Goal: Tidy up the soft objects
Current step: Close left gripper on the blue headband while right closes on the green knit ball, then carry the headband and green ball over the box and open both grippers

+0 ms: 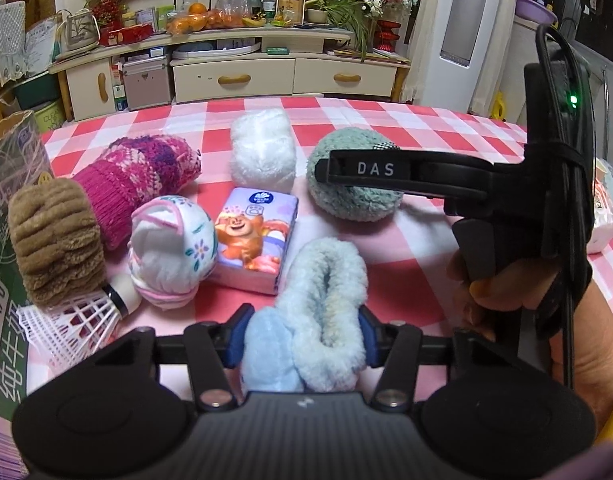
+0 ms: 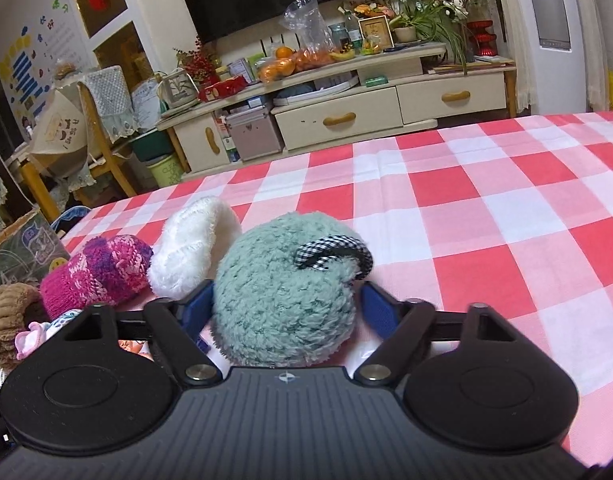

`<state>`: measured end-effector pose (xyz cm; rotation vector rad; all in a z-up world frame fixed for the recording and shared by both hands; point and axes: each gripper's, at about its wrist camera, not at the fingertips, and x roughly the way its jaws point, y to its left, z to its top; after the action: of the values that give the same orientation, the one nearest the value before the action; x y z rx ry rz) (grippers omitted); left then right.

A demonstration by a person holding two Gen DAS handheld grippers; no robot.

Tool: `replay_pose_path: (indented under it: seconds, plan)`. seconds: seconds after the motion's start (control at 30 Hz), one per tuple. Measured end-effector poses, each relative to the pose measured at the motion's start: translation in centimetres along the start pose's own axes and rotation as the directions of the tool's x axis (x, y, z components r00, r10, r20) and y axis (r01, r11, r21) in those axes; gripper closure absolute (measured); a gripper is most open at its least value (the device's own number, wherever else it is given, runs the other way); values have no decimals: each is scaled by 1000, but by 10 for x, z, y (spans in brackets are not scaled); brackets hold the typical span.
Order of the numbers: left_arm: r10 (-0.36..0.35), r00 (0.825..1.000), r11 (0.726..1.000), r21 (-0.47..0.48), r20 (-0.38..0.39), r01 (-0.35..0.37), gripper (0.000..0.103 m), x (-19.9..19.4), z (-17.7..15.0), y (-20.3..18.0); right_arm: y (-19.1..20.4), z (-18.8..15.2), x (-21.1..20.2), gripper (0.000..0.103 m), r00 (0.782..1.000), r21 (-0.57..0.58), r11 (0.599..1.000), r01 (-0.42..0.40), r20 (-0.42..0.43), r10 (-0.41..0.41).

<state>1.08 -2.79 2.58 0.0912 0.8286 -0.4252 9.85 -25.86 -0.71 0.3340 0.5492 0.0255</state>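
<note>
Judging by the table, we're barely started: left gripper (image 1: 302,338) clamps the light blue fuzzy sock (image 1: 322,312) at the near edge, right gripper (image 2: 284,306) straddles the green fuzzy ball (image 2: 284,288), grip unclear, everything else loose by the cardboard box (image 1: 2,200) on the left.

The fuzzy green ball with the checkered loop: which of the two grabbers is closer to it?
Right. The right gripper has the green ball between its fingers. The left gripper sits nearer the camera, around a light blue fluffy sock.
</note>
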Motion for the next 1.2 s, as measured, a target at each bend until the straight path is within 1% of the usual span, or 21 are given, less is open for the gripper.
replay_pose_path:
  seconds: [0.13,0.3,0.5,0.77,1.03,1.2]
  plan:
    - [-8,1000,1000,-8,0,8,56,-1,1,1,-3,1,-1,23,1000,25,1000,-16,-5,16]
    - [-20,1000,999,-29,5,20,58,-5,3,6,-2,-1,-5,26,1000,11,1000,-4,5,4]
    - [-38,999,998,-44,32,40,58,-14,6,9,1,-5,-12,27,1000,-17,1000,5,9,-5]
    - [-67,995,995,-63,80,72,58,-32,7,16,-3,-13,-26,27,1000,4,1000,27,15,-27]
    - [-82,988,993,-77,129,93,58,-50,4,26,9,-23,-39,27,998,-27,999,48,34,-47]
    - [-86,983,989,-102,160,104,58,-58,6,35,17,-28,-50,27,998,-40,998,54,46,-52]
